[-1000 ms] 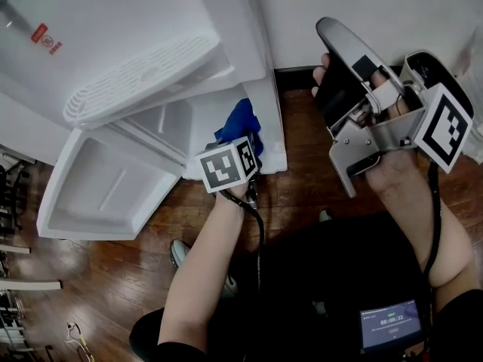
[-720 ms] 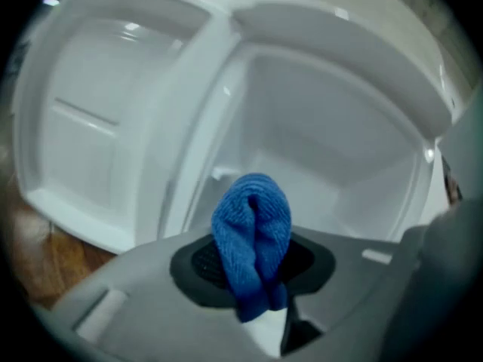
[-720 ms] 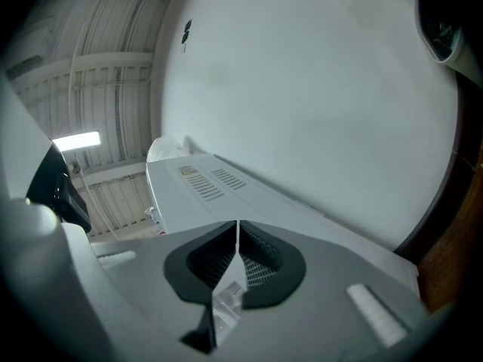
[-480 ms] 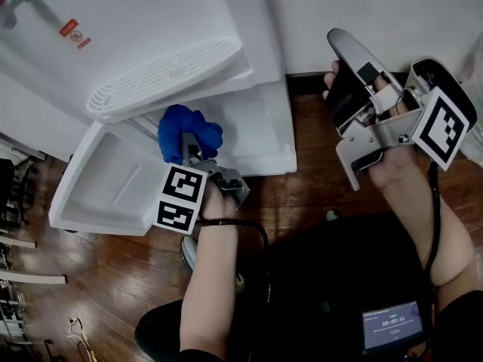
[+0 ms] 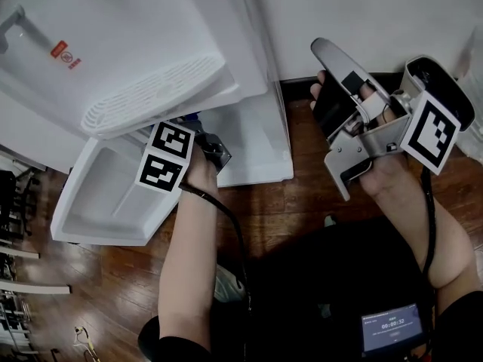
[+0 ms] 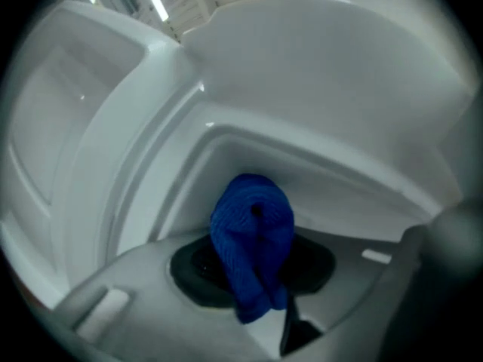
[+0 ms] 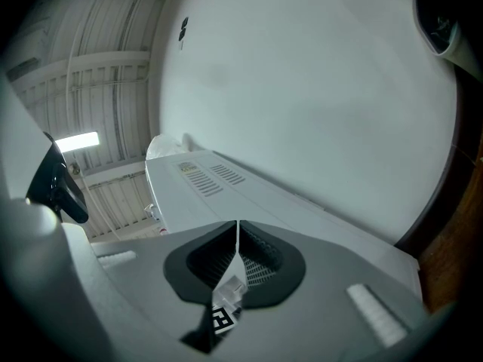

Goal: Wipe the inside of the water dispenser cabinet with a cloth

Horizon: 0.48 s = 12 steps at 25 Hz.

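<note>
Cabinet interior (image 6: 324,168) ahead; cloth (image 6: 253,225) clamped in left hand-held gripper (image 6: 255,274).

The water dispenser (image 5: 151,29) is white plastic, smooth and a little shiny. Its open door (image 5: 106,194) is the same plastic. The cloth (image 6: 253,232) is blue, soft and fuzzy. The floor (image 5: 302,202) is brown wood boards with a shine. The wall (image 5: 377,6) is white and dull. The right gripper (image 7: 236,240) has a smooth, dull grey shell and pads (image 7: 256,268) with tiny ridges. Its flat plate (image 5: 346,153) looks like bare metal.
</note>
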Available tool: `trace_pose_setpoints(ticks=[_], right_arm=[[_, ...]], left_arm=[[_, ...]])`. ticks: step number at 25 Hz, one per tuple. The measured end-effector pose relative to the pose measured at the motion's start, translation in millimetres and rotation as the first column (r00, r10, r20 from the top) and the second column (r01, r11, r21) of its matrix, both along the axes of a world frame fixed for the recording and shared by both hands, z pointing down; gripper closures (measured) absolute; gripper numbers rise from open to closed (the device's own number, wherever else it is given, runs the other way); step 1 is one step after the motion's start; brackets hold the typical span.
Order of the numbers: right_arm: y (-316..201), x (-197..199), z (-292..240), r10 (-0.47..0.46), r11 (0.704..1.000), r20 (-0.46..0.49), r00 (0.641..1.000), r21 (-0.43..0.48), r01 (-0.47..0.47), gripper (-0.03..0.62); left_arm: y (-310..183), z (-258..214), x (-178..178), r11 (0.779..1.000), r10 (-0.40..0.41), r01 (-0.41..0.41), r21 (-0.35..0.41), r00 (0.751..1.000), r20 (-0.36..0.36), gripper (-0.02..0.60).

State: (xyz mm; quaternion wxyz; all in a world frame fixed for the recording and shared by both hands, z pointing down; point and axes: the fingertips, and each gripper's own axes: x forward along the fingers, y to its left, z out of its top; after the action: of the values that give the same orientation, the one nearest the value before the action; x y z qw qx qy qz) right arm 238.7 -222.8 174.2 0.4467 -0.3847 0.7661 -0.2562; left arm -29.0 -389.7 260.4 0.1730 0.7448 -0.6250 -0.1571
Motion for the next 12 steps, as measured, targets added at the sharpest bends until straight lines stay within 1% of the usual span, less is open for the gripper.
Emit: trace_pose_setpoints(ticks=[2,4,6,7,8,9,10,12], right_arm=[[-0.6,-0.6,-1.3,-0.007,1.000,0.002,1.000,0.004,0.007,0.579],[-0.3,-1.3,-2.8,-0.011,1.000,0.005,1.000,0.008,0.011,0.579],[0.5,-1.5,-3.3,-0.014,1.000,0.005,1.000,0.009,0.014,0.580],[0.8,-1.8,-3.6,-0.015,1.000,0.003,1.000,0.010,0.015,0.579],[0.8,-2.1,-3.7,-0.014,1.000,0.002,1.000,0.010,0.014,0.580],[0.8,-2.0,-3.6,-0.011,1.000,0.002,1.000,0.009,0.011,0.580],[0.8,-1.2,-3.2,-0.005,1.000,0.001,1.000,0.008,0.005,0.580],[0.8,1.6,-2.2,0.014,1.000,-0.003,1.000,0.006,-0.014,0.579]], left_arm=[[11.8,-4.5,-5.2,0.999,-0.008,0.007,0.037,0.999,0.034,0.459],[31.2,-6.6,-16.2,0.997,-0.024,0.023,0.068,0.999,0.021,0.459],[52.6,-7.1,-30.0,0.995,-0.044,0.044,0.090,0.999,-0.012,0.459],[61.8,-7.9,-36.9,0.993,-0.055,0.057,0.100,0.998,-0.019,0.459],[68.9,-9.2,-42.8,0.991,-0.070,0.070,0.111,0.998,-0.009,0.459],[72.9,-10.9,-47.0,0.989,-0.087,0.084,0.122,0.996,0.021,0.459],[73.1,-12.3,-48.6,0.987,-0.103,0.094,0.131,0.992,0.070,0.459],[63.7,-12.0,-40.6,0.986,-0.112,0.084,0.145,0.975,0.194,0.460]])
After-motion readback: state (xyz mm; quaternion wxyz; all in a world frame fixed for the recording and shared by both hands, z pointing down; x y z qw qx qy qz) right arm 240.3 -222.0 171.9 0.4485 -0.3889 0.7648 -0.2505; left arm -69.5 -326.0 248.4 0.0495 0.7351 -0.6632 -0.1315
